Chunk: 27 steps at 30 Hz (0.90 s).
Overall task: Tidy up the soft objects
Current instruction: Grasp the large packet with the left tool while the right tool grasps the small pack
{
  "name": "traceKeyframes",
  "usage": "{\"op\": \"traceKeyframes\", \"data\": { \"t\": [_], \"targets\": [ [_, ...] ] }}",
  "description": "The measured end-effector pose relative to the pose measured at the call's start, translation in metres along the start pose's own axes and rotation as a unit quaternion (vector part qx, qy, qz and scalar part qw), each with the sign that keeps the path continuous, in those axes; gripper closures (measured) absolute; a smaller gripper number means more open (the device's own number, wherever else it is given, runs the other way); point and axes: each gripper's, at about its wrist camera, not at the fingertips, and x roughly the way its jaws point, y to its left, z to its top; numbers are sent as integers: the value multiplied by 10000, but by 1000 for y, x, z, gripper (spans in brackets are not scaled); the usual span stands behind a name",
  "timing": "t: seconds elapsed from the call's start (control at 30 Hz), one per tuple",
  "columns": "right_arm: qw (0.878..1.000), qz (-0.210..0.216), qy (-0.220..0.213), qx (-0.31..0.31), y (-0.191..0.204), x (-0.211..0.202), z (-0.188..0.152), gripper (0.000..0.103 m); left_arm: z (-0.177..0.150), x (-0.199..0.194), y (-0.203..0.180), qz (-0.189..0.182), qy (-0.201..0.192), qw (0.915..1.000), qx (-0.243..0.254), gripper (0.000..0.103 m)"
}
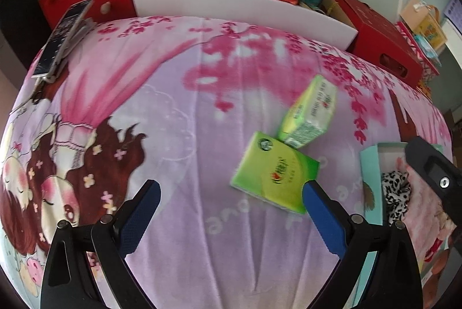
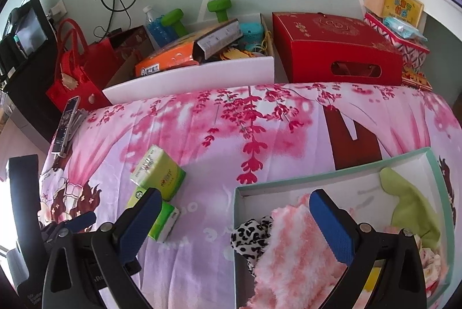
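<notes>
**Two tissue packs beside the box**

Two green tissue packs (image 1: 275, 173) lie touching on the pink blanket (image 1: 173, 106), left of the teal box (image 2: 332, 179) holding a fluffy pink cloth (image 2: 291, 245) and leopard scrunchie (image 2: 251, 234). The nearer pack lies flat, the farther tilted. Left gripper (image 1: 231, 210) and right gripper (image 2: 234, 213) gape wide, empty.

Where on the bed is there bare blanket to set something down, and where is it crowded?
Free: the blanket between the white bin and the tissue packs. Crowded: the teal box, holding a pink fluffy cloth, leopard scrunchie and green cloth.
</notes>
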Motion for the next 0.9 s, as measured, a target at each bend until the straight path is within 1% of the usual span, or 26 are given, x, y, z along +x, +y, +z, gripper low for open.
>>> {"op": "traceKeyframes", "data": {
  "t": [0.3,0.37,0.47,0.5,0.53,0.57,0.63,0.7,0.9],
  "targets": [
    [9999,-26,141,-33,1,8,-3,0,-4,14,-15,-155,71,9998,144,5],
    [9999,-27,150,-42,2,9,-3,0,-5,16,-17,-182,78,9997,149,6],
    [9999,-27,155,-64,3,10,-3,0,-5,17,-18,-197,20,9997,155,12],
    [9999,-27,151,-70,4,10,-3,0,-5,16,-18,-227,3,9996,143,16],
    [9999,-25,148,-81,4,10,-3,0,-4,16,-17,-270,-14,9996,128,21],
    [9999,-24,145,-90,5,10,-3,0,-3,16,-17,-324,-20,9994,110,22],
    [9998,-32,142,-102,6,10,-3,0,-3,16,-16,-417,-6,9991,84,29],
    [9998,-48,126,-110,8,10,-3,0,-3,16,-16,-533,25,9985,87,34],
    [9998,-29,100,-177,13,10,-3,0,-3,12,-14,-598,37,9982,61,36]
  ]
}}
